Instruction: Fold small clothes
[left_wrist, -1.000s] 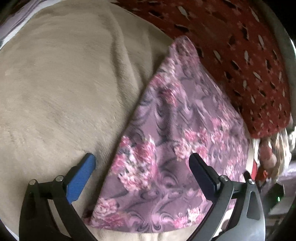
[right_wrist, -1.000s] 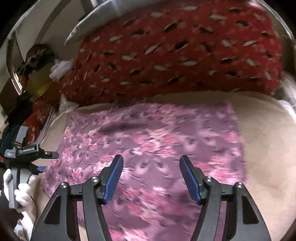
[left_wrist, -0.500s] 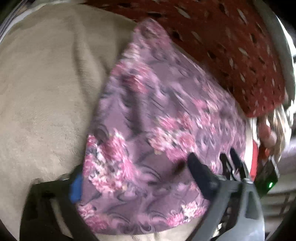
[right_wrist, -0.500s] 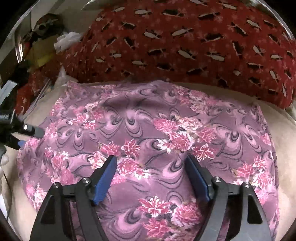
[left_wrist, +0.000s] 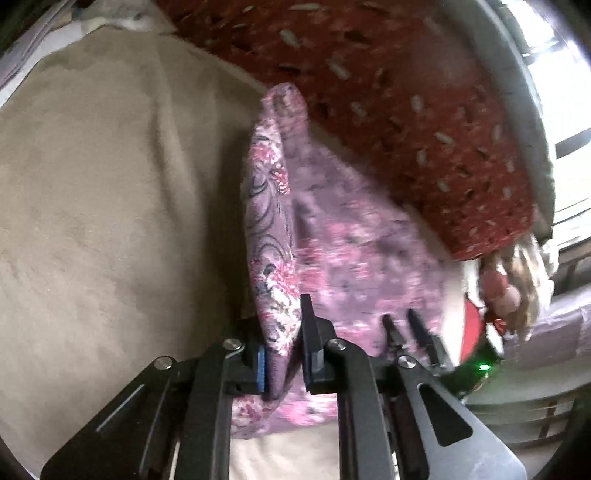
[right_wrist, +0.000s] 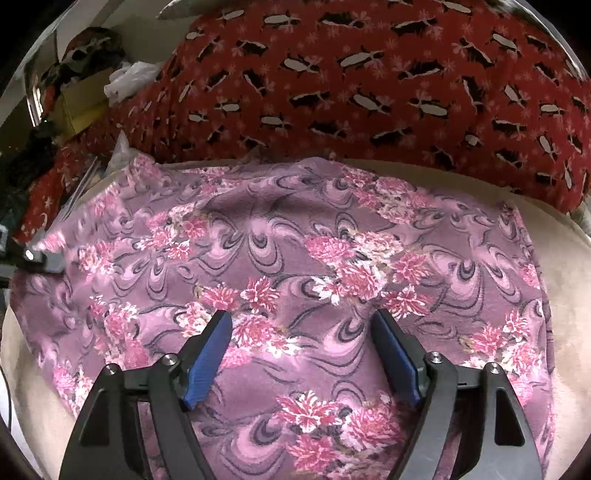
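A purple cloth with pink flowers (right_wrist: 295, 258) lies spread on a beige blanket (right_wrist: 569, 277). In the left wrist view my left gripper (left_wrist: 282, 343) has its jaws closing, the pads pressing on the cloth's near edge. That edge (left_wrist: 269, 221) stands up from the blanket as a raised fold. My right gripper (right_wrist: 301, 321) hovers open just above the middle of the cloth, with nothing between its fingers. The left gripper's tip (right_wrist: 37, 258) also shows at the cloth's left corner in the right wrist view.
A red blanket with black and white shapes (right_wrist: 369, 74) is bunched along the cloth's far side. Bags and boxes (right_wrist: 85, 74) are piled at the far left. Bare beige blanket (left_wrist: 110, 184) stretches to the left of the cloth in the left wrist view.
My left gripper slid over the cloth's edge, shut on it and lifted it into a standing fold. The right gripper dropped closer to the cloth, opened wider, then held still.
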